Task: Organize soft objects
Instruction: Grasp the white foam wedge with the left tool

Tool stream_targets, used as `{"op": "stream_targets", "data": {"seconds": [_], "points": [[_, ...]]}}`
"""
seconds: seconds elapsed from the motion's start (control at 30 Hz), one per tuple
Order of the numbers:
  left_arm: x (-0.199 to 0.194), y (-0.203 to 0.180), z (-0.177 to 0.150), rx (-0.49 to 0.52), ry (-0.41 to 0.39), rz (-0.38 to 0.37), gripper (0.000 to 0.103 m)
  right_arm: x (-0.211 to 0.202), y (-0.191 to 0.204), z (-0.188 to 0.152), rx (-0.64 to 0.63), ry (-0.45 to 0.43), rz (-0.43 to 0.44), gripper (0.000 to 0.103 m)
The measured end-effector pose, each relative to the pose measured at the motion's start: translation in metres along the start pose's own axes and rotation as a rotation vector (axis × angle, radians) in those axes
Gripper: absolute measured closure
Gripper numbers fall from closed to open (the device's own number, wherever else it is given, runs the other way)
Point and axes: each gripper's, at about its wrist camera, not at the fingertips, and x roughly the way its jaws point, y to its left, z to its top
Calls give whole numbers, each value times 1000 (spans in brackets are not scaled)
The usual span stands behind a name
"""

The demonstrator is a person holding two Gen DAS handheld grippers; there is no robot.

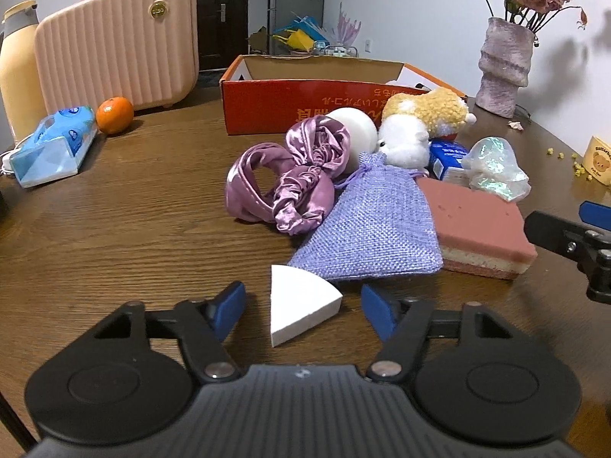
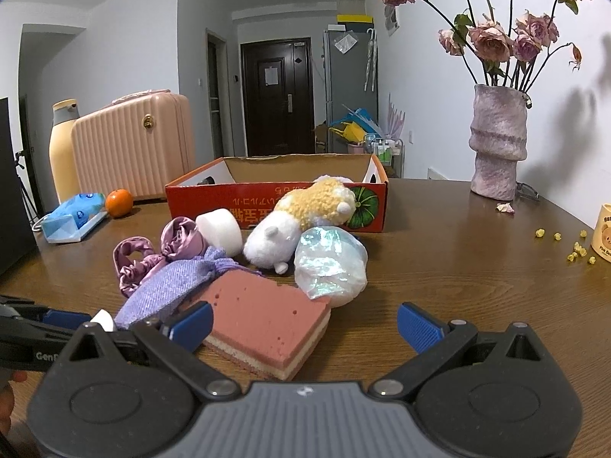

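White wedge-shaped foam sponge [image 1: 301, 305] lies flat on the brown wood-grain table [image 1: 133, 221], between the two blue pads of the left gripper [image 1: 303, 311]. A gap shows on each side of the wedge; pads not touching it. Jaws stand at a middling width, nothing gripped.

Just beyond the wedge: lilac woven drawstring pouch [image 1: 370, 225], its near edge almost touching the wedge's tip. To the pouch's left, a crumpled mauve satin scrunchie-style cloth [image 1: 286, 183]; to its right, a pink block sponge with a pale layered underside [image 1: 477, 221], the pouch's corner overlapping it. Behind these: a white foam cylinder [image 1: 357, 129], a white-and-tan plush toy [image 1: 416, 122], a small blue packet [image 1: 446, 156] and an iridescent crinkled plastic bag [image 1: 496, 168].

Behind the pile stands an open red cardboard box [image 1: 305, 107]; its contents cannot be made out.

Right gripper [image 2: 305, 326] hovers over the near corner of the pink sponge, jaws spread wide, empty; left pad sits just beside the sponge edge.

Table periphery: orange fruit [image 1: 114, 114], blue tissue pack [image 1: 53, 145], pink ribbed hard case [image 1: 118, 42], cream bottle [image 1: 17, 72], textured mauve vase [image 1: 504, 65] with dried roses.
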Motion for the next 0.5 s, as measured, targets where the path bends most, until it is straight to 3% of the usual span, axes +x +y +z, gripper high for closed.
{"op": "stream_targets", "data": {"seconds": [0.27,0.5], "points": [[-1,0,0,0,-6,-22,66,2,1,-1,-2,8,3,0],[-4,-1,0,5,-17,-28,68,3,1,-1,-3,10,5,0]]}}
